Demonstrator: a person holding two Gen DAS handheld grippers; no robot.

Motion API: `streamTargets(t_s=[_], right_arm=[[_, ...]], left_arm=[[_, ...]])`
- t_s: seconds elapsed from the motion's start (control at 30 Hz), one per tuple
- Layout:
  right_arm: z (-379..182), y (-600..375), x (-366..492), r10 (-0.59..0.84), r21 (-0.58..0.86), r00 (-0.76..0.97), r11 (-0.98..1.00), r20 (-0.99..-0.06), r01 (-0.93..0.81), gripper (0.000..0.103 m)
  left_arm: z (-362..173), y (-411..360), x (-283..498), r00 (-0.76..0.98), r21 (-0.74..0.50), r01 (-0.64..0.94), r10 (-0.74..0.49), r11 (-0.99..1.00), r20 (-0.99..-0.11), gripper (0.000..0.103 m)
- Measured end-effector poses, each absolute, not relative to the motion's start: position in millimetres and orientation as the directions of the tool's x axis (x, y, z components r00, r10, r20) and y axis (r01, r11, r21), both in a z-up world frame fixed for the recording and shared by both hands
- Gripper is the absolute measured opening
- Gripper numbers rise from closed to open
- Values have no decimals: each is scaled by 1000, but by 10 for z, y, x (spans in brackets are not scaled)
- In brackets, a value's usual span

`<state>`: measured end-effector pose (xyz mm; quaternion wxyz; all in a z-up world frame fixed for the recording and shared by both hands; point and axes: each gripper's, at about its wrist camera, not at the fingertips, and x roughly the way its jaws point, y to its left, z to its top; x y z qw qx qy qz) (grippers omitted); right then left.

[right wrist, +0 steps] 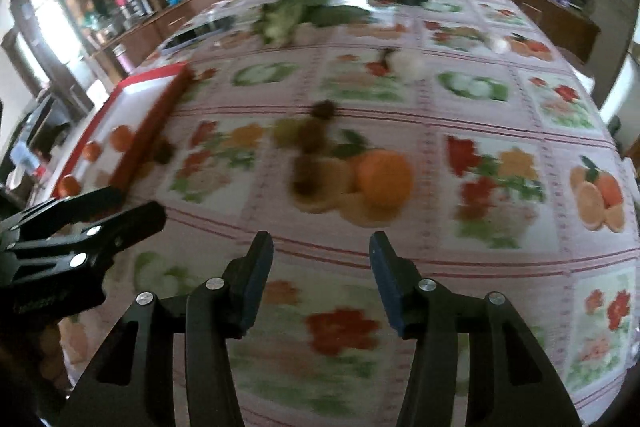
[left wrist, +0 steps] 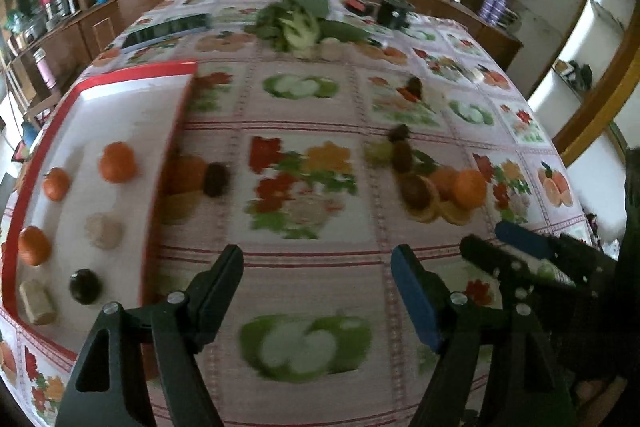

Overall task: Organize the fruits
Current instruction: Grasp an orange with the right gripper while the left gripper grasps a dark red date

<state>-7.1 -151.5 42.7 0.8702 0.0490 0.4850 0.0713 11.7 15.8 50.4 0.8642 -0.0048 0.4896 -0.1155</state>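
A red-rimmed white tray (left wrist: 132, 99) at the left holds three oranges (left wrist: 117, 162), pale fruits (left wrist: 104, 230) and a dark fruit (left wrist: 85, 285). On the cloth right of centre lie an orange (left wrist: 469, 187), dark brown fruits (left wrist: 416, 190) and a greenish fruit (left wrist: 378, 151); the orange also shows in the right wrist view (right wrist: 385, 179). An orange (left wrist: 188, 173) and a dark fruit (left wrist: 216, 179) lie just outside the tray's right rim. My left gripper (left wrist: 318, 267) is open and empty above the cloth. My right gripper (right wrist: 322, 253) is open and empty, short of the orange.
Leafy greens (left wrist: 300, 19) lie at the table's far side, with a dark tablet (left wrist: 168, 31) to their left and a black box (left wrist: 394, 11) to their right. A white garlic-like bulb (right wrist: 408, 61) sits mid-table. Wooden shelving borders the far edge.
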Motion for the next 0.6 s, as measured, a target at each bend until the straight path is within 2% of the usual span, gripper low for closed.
streamTargets(t_s=[0.23,0.47,0.53,0.57,0.6], right_arm=[[368,-1850,137,179,175,524,983,-833,-57,50],[262,-1829,354,234,189,508,972,-829,-139,50],[244,-1775,374,260,189,498,964,-827,-189,44],[242,-1763,373,279,200,493,958,-824,-208,35],[249,-1754,377,280,196,495,957,-823,-215,33]], left_arm=[[464,-77,164,479,-101,193,-184,976,-858,79],[404,-223,251,471,-78,180,-155,981,-869,79],[394,-279,276,469,-75,179,-152,981,-870,79],[388,-306,298,468,-73,180,-151,981,-871,79],[380,-336,318,467,-70,180,-148,981,-872,79]])
